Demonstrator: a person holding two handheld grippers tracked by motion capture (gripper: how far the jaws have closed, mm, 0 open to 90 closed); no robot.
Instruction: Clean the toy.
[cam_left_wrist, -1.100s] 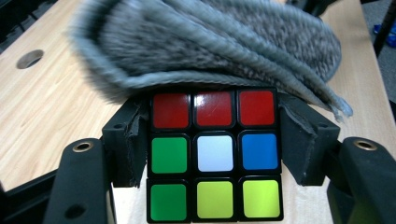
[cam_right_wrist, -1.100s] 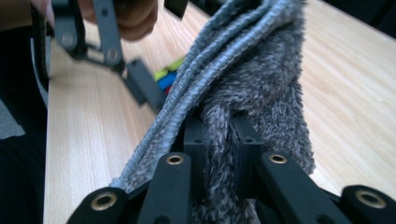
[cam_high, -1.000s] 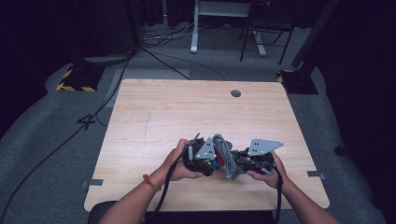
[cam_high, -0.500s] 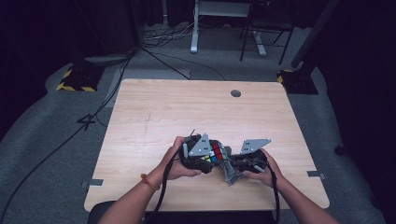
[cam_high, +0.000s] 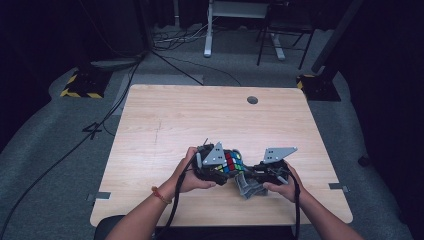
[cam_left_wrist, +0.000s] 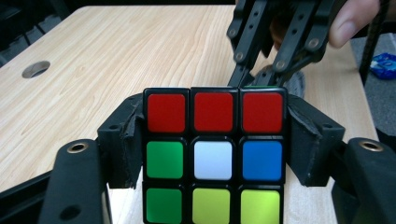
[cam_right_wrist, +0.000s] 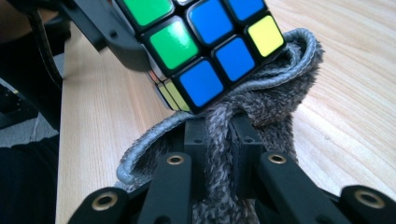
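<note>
Dark floor surrounds the pale wooden bench (cam_high: 165, 120). Low in the frame's centre, the left claw (cam_high: 235, 165) clamps a Rubik's cube (cam_left_wrist: 214, 154) by two opposite sides, its jaws having just eased slightly apart, pads still pressing. Facing its camera: red row on top, green, white, blue below. The right claw (cam_right_wrist: 223, 130), pressed together, pinches a grey fuzzy cloth (cam_right_wrist: 275, 88) touching the cube's underside.

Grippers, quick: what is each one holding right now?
Left gripper: shut on the Rubik's cube, gripped at both sides, its jaws just eased slightly.
Right gripper: shut on the grey cloth.
</note>
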